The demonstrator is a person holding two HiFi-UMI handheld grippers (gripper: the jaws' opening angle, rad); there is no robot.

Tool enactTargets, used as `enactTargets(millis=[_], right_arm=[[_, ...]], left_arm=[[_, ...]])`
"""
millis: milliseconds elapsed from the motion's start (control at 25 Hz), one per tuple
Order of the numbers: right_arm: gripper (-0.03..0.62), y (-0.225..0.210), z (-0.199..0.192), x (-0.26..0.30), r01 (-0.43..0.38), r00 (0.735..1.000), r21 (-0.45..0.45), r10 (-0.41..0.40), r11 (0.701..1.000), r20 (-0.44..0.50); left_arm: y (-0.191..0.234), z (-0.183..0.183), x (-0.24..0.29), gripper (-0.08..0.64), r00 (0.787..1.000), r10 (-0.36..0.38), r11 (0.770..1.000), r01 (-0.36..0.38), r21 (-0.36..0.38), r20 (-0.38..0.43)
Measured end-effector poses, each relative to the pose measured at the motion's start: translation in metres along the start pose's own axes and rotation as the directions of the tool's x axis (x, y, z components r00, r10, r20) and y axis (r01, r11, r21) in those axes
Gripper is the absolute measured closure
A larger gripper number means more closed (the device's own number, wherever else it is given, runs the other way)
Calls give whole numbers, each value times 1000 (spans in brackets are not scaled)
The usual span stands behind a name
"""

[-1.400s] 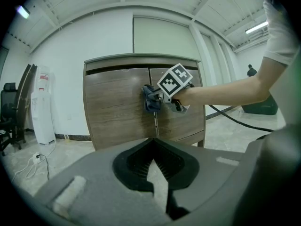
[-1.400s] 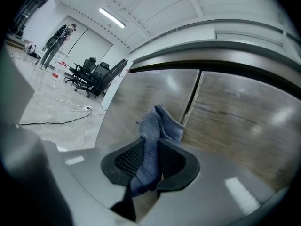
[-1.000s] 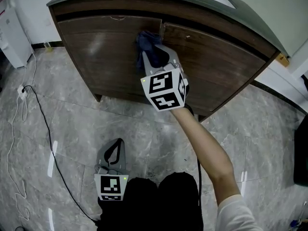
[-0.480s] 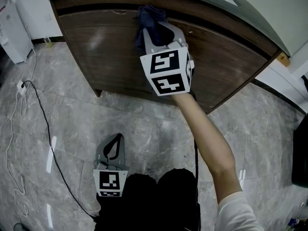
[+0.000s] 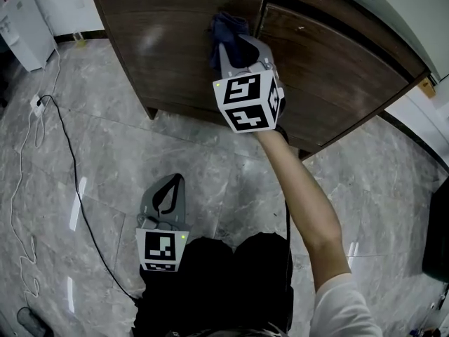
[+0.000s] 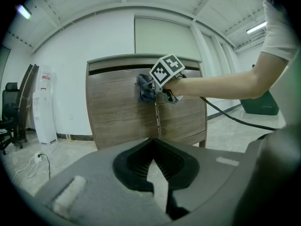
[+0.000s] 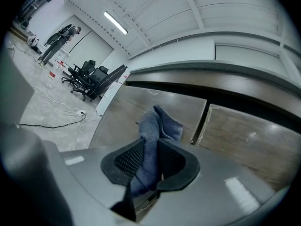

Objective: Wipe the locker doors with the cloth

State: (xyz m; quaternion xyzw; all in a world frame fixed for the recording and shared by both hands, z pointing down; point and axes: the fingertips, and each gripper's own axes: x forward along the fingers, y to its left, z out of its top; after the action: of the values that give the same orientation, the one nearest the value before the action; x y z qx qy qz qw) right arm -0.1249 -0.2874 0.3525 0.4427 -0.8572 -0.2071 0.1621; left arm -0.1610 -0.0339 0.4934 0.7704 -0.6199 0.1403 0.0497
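Observation:
The brown wooden locker has a left door (image 5: pixel 168 41) and a right door (image 5: pixel 330 69), with a seam between them. My right gripper (image 5: pixel 235 48) is shut on a blue-grey cloth (image 5: pixel 226 28) and presses it against the left door's upper part, right beside the seam. In the right gripper view the cloth (image 7: pixel 157 126) bunches between the pads of that gripper (image 7: pixel 149 147) and sticks out toward the door. The left gripper view shows the cloth (image 6: pixel 144 86) from afar. My left gripper (image 5: pixel 175 180) hangs low over the floor, fingertips together and nothing held, far from the locker (image 6: pixel 122 107).
A white floor appliance (image 5: pixel 24 34) stands left of the locker. A black cable (image 5: pixel 66 160) runs across the marble floor from a power strip (image 5: pixel 36 104). A dark bin (image 5: pixel 438 237) sits at the far right. Office chairs (image 7: pixel 87 74) stand in the distance.
The right gripper carried the cloth up the door to its top edge, then back down a little. The left gripper stayed where it was.

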Motion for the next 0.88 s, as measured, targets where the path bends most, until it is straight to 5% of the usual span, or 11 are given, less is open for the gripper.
enactTargets(millis=[880], right_arm=[[499,99,-133,28,-137,969,66,147,988,-196]], left_arm=[[32,-15,-14,557,998,64,998,-64,1,-26]])
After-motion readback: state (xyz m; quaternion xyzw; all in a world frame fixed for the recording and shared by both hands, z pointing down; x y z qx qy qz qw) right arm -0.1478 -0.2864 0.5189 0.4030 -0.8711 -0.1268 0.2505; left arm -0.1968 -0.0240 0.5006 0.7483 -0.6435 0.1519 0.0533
